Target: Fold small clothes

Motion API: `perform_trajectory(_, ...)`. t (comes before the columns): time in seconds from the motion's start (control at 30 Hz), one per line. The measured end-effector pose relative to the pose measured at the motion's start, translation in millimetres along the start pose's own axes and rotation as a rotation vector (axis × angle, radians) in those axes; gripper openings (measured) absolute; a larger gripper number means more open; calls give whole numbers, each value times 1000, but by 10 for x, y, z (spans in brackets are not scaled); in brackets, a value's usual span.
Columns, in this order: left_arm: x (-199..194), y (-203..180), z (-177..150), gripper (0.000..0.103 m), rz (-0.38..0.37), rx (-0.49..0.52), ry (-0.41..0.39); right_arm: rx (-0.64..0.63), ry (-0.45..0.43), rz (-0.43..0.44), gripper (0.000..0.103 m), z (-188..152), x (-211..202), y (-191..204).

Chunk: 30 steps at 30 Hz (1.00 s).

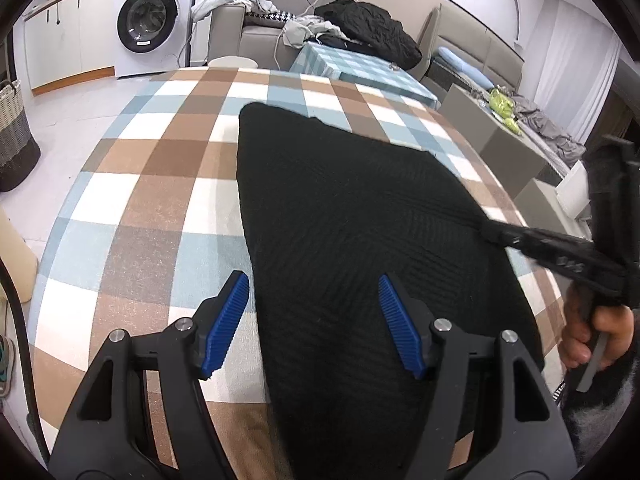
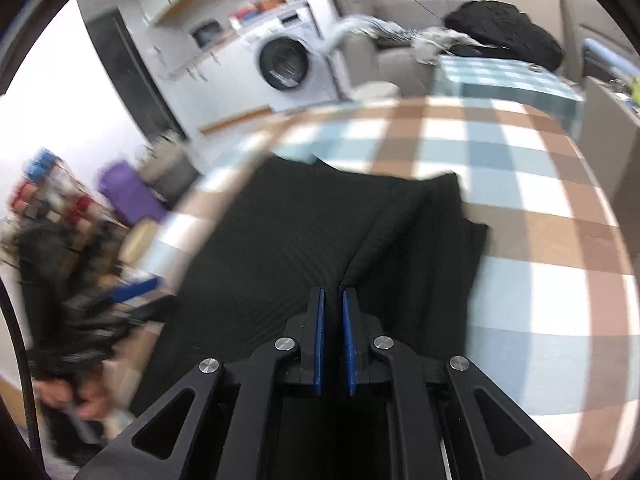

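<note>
A black ribbed garment lies on the checked tablecloth. My left gripper is open with its blue pads over the garment's near left edge, holding nothing. My right gripper is shut on a fold of the black garment, which bunches into a ridge at the tips. In the left wrist view the right gripper reaches in from the right and pinches the garment's right edge. The right wrist view is motion-blurred.
A second table with a blue checked cloth stands behind. A washing machine is at the back left, a sofa with dark clothes behind. A laundry basket sits on the floor at left.
</note>
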State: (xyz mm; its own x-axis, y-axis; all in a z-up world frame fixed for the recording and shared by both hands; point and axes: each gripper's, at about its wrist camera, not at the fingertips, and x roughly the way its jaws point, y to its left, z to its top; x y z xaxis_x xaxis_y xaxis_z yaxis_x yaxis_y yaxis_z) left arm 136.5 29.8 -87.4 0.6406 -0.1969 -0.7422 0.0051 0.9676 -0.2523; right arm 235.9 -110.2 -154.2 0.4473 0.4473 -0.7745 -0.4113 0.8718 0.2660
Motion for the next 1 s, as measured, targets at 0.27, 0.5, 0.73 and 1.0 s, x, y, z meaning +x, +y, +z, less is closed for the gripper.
perform_trajectory(0.27, 165, 46, -97, 65, 18, -11, 54, 99, -38, 15, 44, -143, -129, -322)
perform_trajectory(0.5, 173, 54, -75, 65, 20, -4, 52, 165, 26, 164, 44, -73, 200, -459)
perform_trajectory(0.73, 57, 72, -46, 65, 12, -19, 23, -1, -54, 121, 11, 51, 43, -150)
perform_trajectory(1.0, 55, 16, -29, 65, -8, -1, 22, 44, -44, 32, 10, 100, -48, -283)
